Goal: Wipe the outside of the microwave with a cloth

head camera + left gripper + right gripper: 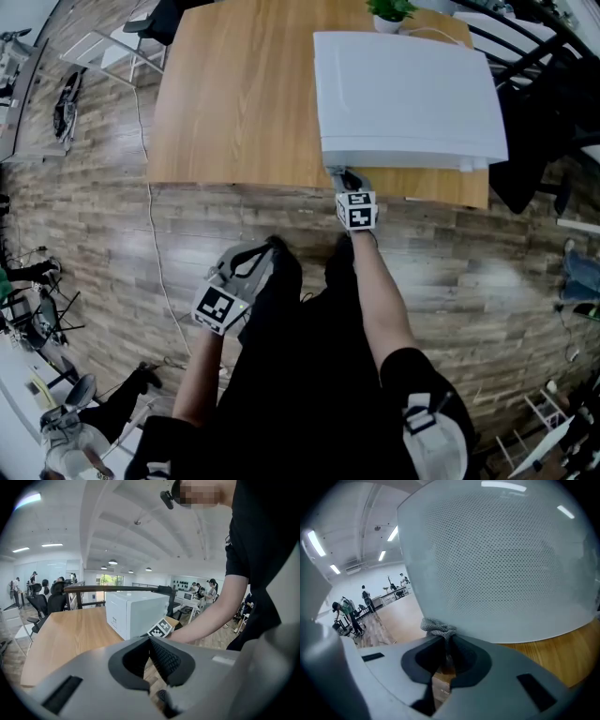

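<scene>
Head view: the microwave sat on the far right part of the wood surface, its front at the near edge. My right hand-held gripper was at the lower left corner of the microwave's front. My left hand-held gripper hung low by my legs, well apart from the surface and taking no part. My read on progress: wiping was under way on the front face. Nothing showed which panels were done. The top and sides looked dry and plain, so I'd count most of the outside as left to do.

Left gripper view: the jaws were shut together with nothing between them. The microwave stood ahead on the surface, with the right gripper's marker cube at its near corner and my forearm reaching across to it.

Right gripper view: the jaws were clamped on a grey cloth, which bunched out just past the tips. The wad pressed against the low edge of the dotted door panel, which filled most of the view, just above the surface. So there was cloth contact at the bottom left of the door. The broad door face above it looked like it was still to be covered, but I couldn't tell clean from unclean.
</scene>
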